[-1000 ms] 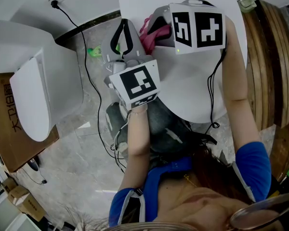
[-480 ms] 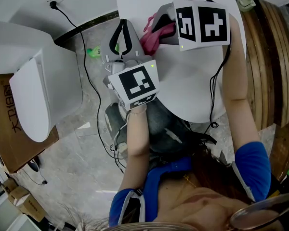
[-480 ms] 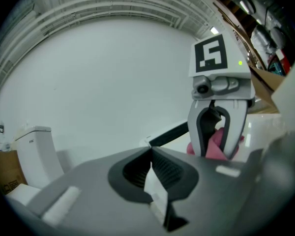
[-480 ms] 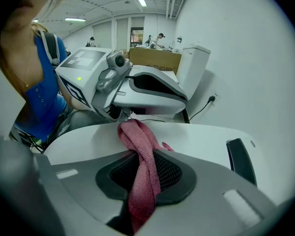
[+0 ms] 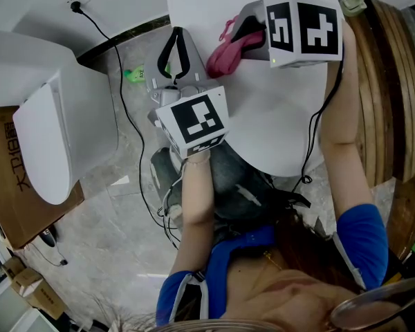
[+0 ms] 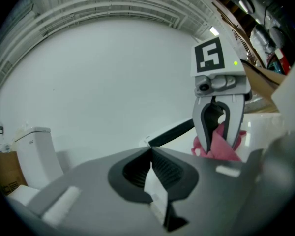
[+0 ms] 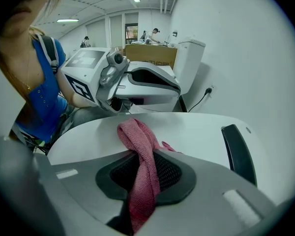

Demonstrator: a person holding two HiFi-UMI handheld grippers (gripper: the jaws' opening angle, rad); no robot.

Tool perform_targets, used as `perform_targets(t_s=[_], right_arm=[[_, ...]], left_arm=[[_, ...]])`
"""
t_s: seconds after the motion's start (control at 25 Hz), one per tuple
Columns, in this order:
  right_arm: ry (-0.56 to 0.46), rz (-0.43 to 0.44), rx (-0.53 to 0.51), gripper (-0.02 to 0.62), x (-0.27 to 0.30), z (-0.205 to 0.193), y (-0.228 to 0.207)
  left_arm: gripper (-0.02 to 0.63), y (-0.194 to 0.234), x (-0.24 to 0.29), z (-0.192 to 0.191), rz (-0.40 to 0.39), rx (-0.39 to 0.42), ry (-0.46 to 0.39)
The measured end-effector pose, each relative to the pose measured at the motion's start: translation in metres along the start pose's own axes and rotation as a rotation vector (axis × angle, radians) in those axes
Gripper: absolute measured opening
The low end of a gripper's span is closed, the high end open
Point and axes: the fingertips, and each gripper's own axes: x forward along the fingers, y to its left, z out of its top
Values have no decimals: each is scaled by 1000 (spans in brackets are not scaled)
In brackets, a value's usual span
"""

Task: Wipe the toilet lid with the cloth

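As the stroke carries across the white oval toilet lid (image 5: 263, 123), its wide glossy surface lies closed beneath the person's two arms, with a black strip (image 7: 238, 151) across its rear end. The right gripper (image 5: 243, 28), topped by its marker cube, has slid a little to the person's right along the back part of the lid over the last second, away from the left rim and toward the middle. Its jaws are clamped on the pink knitted cloth (image 5: 229, 52). The cloth is pinched like a twisted rope between the pads, and its loose end lies on the lid just beyond the tips, dragged along after them. The left gripper (image 5: 177, 34) has not shifted: it hangs just off the lid's left rim, above the grey stone floor (image 5: 117, 206), with its jaws drawn together on nothing, and it takes no part in the wipe. A second white toilet (image 5: 62, 130) stands well apart at the left. Judging by that short drift, the wiping is under way but early. Only a band near the rear appears to have been covered, and the broad front half nearest the person seems yet to be wiped.
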Motion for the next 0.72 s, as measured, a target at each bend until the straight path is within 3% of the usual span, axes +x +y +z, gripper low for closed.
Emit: perform_targets(t_s=[0.32,0.72], right_arm=[[9,-9,42,77,-5,-8,0],[-147,-66,92,76,-17,-22,1]], left_arm=[[3,-4,0,2,-19,-7,-6],[3,-7,1,1,-43,-25,-3]])
